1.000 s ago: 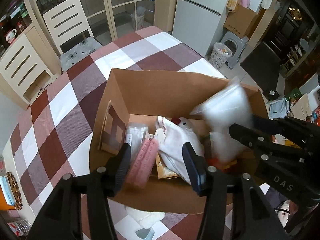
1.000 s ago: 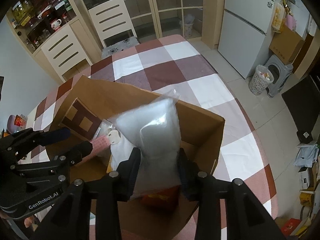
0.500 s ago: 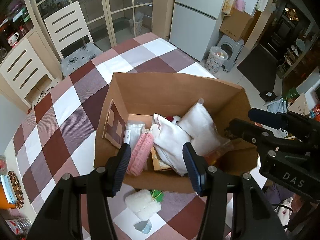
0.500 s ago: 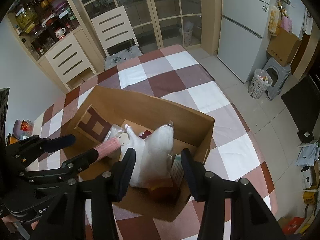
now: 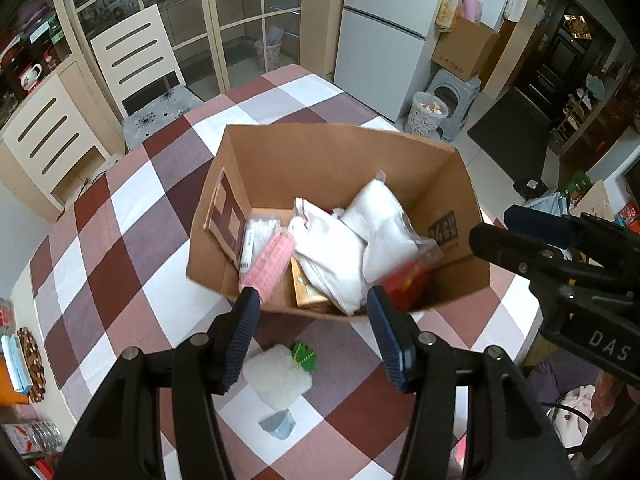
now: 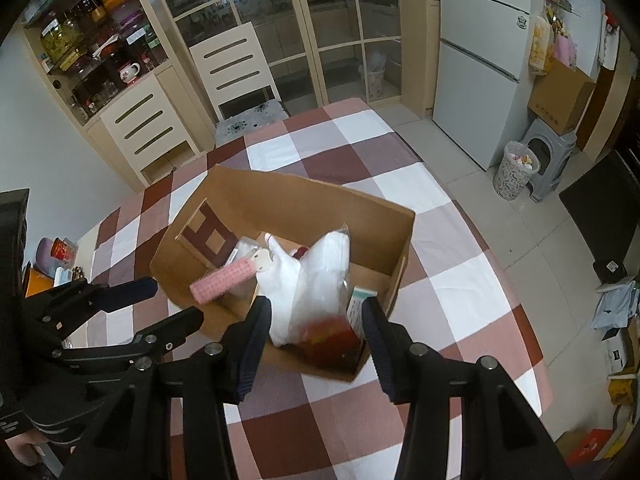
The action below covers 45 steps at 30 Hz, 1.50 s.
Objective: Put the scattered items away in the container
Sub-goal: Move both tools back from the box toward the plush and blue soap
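Observation:
An open cardboard box (image 5: 332,152) (image 6: 304,200) stands on the checked table. Inside lie a clear plastic bag with white filling (image 5: 380,232) (image 6: 326,276), white cloth (image 5: 328,248), a pink roll (image 5: 268,260) (image 6: 224,280) and a red packet (image 5: 404,284) (image 6: 328,332). My left gripper (image 5: 312,332) is open and empty above the box's near edge. My right gripper (image 6: 316,340) is open and empty above the box's near right corner; it also shows in the left wrist view (image 5: 520,236). A white fluffy item with a green piece (image 5: 280,372) and a small grey item (image 5: 278,426) lie on the table in front of the box.
White chairs (image 5: 136,60) and a cabinet stand beyond the table's far edge. A fridge (image 5: 384,32), a stool and a bin (image 5: 424,114) stand on the floor to the right. The checked tablecloth (image 5: 112,248) spreads left of the box.
My right gripper opened and let the plastic bag drop into the box. Both grippers have pulled back and up from the box, bringing the fluffy item on the table into view.

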Motion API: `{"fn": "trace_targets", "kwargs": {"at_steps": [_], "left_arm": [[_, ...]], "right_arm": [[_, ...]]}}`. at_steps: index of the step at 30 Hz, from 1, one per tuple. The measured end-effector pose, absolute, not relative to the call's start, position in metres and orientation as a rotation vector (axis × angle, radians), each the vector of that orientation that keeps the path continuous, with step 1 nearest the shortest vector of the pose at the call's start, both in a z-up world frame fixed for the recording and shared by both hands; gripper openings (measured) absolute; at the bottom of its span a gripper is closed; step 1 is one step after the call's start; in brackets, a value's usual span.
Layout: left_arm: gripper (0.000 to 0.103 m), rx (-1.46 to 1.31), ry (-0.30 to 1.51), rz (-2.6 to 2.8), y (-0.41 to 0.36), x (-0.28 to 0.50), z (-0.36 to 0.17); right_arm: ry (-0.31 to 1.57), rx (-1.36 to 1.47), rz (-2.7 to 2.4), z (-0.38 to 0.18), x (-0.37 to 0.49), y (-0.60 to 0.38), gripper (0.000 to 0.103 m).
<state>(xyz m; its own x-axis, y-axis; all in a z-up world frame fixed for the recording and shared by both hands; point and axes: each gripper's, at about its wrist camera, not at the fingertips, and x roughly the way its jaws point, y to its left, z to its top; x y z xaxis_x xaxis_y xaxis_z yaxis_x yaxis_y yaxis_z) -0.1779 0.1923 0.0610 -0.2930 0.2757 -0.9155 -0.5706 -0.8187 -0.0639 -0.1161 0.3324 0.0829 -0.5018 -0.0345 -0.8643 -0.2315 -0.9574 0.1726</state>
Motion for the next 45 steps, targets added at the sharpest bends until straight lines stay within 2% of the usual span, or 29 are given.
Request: {"fn": "trace_targets", "kwargs": {"at_steps": [6, 9, 33, 45], "left_arm": [[0.058, -1.439, 0.374, 2.135, 0.181, -0.158, 0.061], [0.063, -1.435, 0.376, 2.139, 0.175, -0.146, 0.063], [0.064, -1.572, 0.317, 2.192, 0.09, -0.084, 0.04], [0.065, -1.742, 0.156, 2.244, 0.02, -0.079, 0.002]], "right_arm": [[0.412, -1.506, 2.597, 0.084, -0.094, 0.325, 0.048], [0.403, -1.51, 2.597, 0.084, -0.083, 0.321, 0.048], [0.377, -1.645, 2.599, 0.054, -0.025, 0.26, 0.048], [0.41, -1.769, 2.547, 0.014, -0.019, 0.237, 0.049]]}}
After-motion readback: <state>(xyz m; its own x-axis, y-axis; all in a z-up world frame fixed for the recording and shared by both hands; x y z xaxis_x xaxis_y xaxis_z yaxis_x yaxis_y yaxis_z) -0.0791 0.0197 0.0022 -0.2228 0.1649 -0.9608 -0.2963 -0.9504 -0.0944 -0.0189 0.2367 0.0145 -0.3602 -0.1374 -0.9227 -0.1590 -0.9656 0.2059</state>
